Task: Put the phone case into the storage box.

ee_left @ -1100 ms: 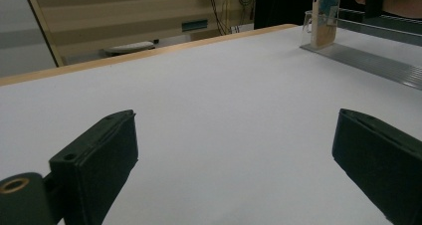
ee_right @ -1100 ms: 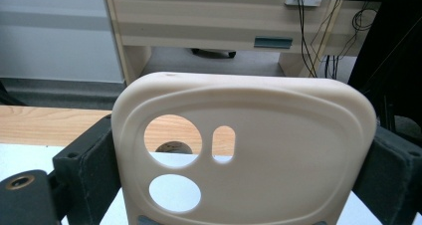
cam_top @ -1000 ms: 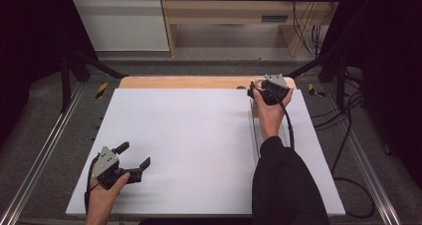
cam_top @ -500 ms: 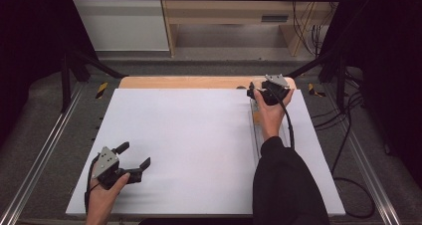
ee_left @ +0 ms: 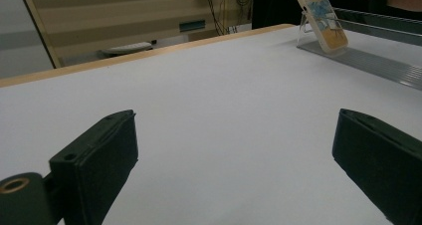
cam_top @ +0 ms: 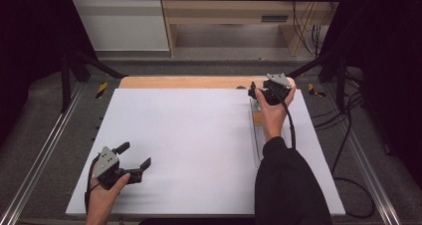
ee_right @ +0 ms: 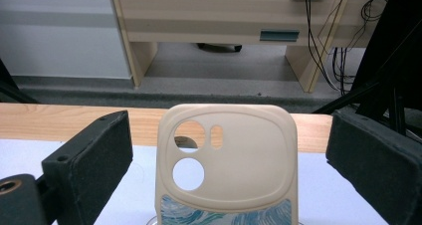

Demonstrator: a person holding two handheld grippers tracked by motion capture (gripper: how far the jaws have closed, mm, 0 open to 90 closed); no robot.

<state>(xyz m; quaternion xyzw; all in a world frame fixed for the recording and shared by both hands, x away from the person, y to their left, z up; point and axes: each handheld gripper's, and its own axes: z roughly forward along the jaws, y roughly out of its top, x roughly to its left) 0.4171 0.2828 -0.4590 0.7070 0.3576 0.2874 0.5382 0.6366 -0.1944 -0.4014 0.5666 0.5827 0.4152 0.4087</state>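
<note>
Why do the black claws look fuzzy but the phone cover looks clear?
In the right gripper view, the phone case between the open jaws looks sharp, while the near jaws look softer. In the left gripper view, that gripper's own jaws also blur slightly. In the high view, the white table is evenly lit, with little glare.

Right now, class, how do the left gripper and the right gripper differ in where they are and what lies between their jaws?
The left gripper sits at the near left of the white table; the right gripper is at the far right edge. Bare table lies between the left gripper's jaws, while the right gripper's jaws flank a beige phone case propped on a clear stand, not touching it. Both are open and hand-held.
</note>
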